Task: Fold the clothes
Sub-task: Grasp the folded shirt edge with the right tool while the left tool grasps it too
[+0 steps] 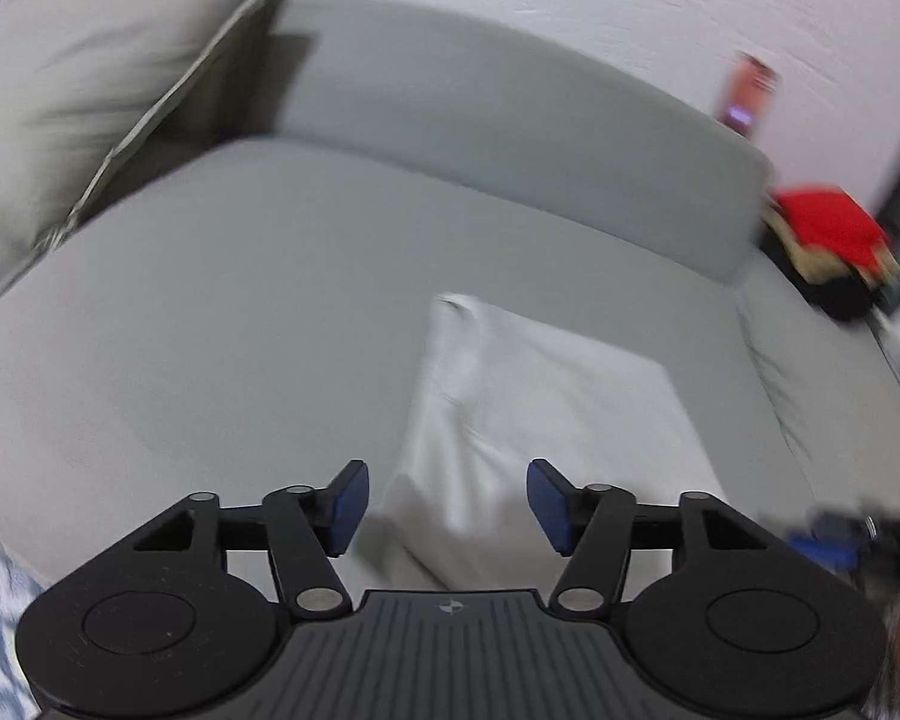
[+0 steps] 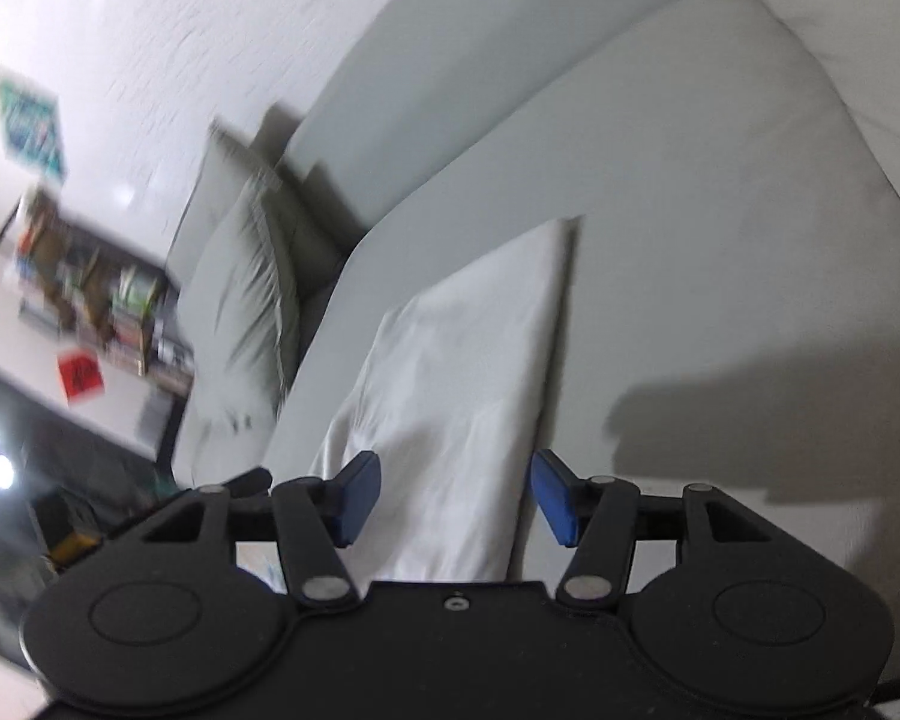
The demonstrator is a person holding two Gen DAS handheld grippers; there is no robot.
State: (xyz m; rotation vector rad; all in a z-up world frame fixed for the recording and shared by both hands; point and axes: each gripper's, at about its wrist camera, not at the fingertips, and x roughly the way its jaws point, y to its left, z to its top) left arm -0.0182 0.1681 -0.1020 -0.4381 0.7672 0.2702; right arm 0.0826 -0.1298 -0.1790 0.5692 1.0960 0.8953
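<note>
Right wrist: folded cloth (image 2: pixel 456 372) seemingly beyond parted jaws

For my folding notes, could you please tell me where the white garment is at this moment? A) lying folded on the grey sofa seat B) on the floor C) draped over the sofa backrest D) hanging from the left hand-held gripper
A: the white garment lies folded flat on the grey sofa seat.

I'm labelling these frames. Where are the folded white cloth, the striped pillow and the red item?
white cloth (image 2: pixel 462 372): right wrist view, middle of its flat top.
pillow (image 2: pixel 240 300): right wrist view, its creased face.
red item (image 1: pixel 828 222): left wrist view, centre of the red patch, blurred.
</note>
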